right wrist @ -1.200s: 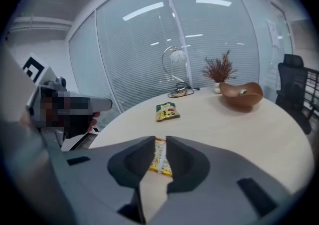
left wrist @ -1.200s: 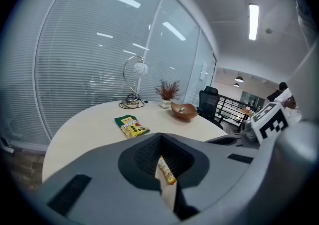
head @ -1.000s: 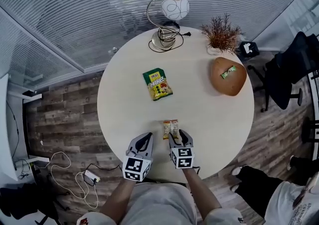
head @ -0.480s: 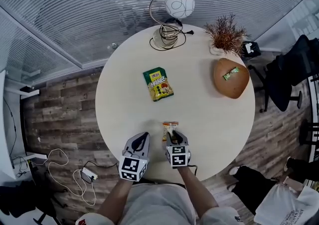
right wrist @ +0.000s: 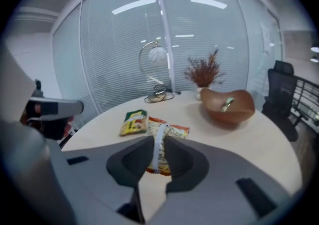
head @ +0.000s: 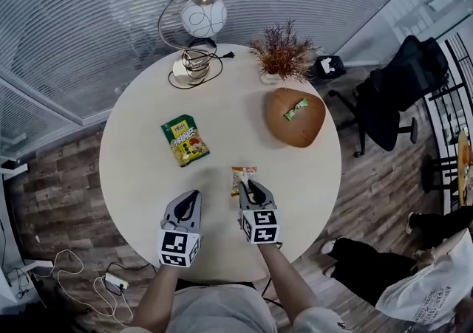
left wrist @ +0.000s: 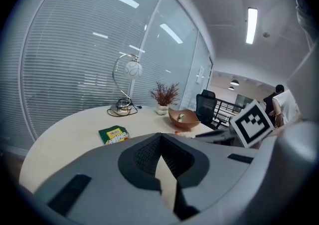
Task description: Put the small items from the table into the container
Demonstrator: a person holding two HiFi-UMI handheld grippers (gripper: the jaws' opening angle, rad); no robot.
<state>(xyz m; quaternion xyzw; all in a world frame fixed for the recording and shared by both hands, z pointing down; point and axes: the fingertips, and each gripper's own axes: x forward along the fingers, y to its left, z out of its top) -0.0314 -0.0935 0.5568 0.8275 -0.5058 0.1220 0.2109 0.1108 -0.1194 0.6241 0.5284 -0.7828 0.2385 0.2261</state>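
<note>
Orange snack packet (head: pixel 242 173), loose earlier, now pinched by closing right tongs (head: pixel 248 184); left tongs (head: pixel 194 196) closed, empty.

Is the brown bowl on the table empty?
No, a green-wrapped item lies inside the brown bowl in the head view.

Place: was an office.
Evidence: blind-covered glass walls (head: pixel 111 14), black swivel chair (head: pixel 395 88), ceiling strip light (left wrist: pixel 250 24) showed it.

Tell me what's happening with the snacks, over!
Right gripper closing on orange snack packet. Left gripper shut, empty. Green packet untouched on table. Nothing between packet and bowl.
</note>
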